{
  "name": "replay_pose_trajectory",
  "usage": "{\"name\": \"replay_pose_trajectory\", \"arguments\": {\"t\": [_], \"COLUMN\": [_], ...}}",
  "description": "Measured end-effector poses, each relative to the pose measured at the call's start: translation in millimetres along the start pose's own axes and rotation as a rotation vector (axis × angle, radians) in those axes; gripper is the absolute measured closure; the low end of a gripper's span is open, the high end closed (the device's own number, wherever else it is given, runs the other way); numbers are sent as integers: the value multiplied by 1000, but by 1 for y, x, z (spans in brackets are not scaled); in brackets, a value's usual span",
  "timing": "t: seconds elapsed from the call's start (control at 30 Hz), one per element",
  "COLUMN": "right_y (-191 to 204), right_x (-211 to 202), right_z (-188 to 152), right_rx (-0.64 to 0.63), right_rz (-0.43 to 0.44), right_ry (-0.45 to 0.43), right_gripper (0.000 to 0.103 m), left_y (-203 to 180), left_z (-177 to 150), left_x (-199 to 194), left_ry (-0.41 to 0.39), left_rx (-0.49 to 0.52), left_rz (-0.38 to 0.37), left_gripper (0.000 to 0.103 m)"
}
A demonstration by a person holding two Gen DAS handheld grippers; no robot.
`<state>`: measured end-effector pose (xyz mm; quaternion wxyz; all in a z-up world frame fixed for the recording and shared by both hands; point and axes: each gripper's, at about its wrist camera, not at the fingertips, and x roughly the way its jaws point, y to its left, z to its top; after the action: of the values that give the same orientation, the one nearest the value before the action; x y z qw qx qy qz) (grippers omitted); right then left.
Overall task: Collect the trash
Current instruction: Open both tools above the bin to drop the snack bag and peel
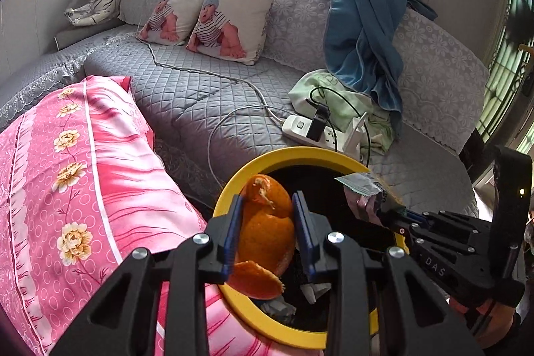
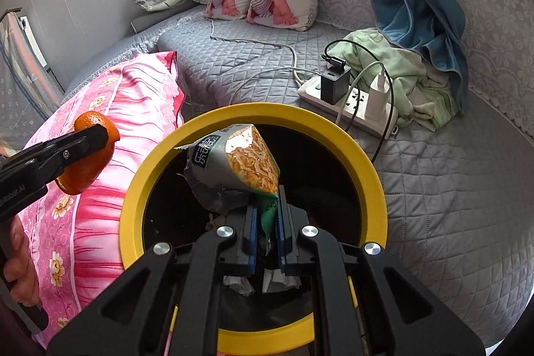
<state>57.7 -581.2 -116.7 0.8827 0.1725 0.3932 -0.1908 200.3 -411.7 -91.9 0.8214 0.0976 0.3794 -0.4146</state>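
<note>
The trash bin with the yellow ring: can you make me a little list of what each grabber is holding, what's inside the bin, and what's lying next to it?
bin: black inside, yellow rim, standing against the bed
left gripper: jaws shut on an orange peel, above the bin's edge
right gripper: jaws shut on a snack wrapper, above the bin's opening
inside the bin: crumpled paper
beside the bin: pink flowered pillow, white power strip with chargers plugged in
still to do: neither piece dropped in yet

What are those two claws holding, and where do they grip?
Left gripper: orange peel, pinched across its middle. Right gripper: snack wrapper, by its bottom corner.
</note>
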Motion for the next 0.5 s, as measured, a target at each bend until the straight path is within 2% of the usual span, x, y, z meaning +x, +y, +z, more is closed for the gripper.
{"name": "replay_pose_trajectory", "arguments": {"t": [0.17,0.5], "right_y": [-4,-9], "right_x": [8,18], "right_z": [-4,-8], "right_rx": [18,41], "right_rz": [-2,-16], "right_ry": [48,103], "right_gripper": [94,94], "left_y": [6,2], "left_z": [-6,-10], "left_x": [16,23], "left_ry": [62,89], "left_rx": [-44,-43], "left_rz": [-16,-20], "left_gripper": [74,74]}}
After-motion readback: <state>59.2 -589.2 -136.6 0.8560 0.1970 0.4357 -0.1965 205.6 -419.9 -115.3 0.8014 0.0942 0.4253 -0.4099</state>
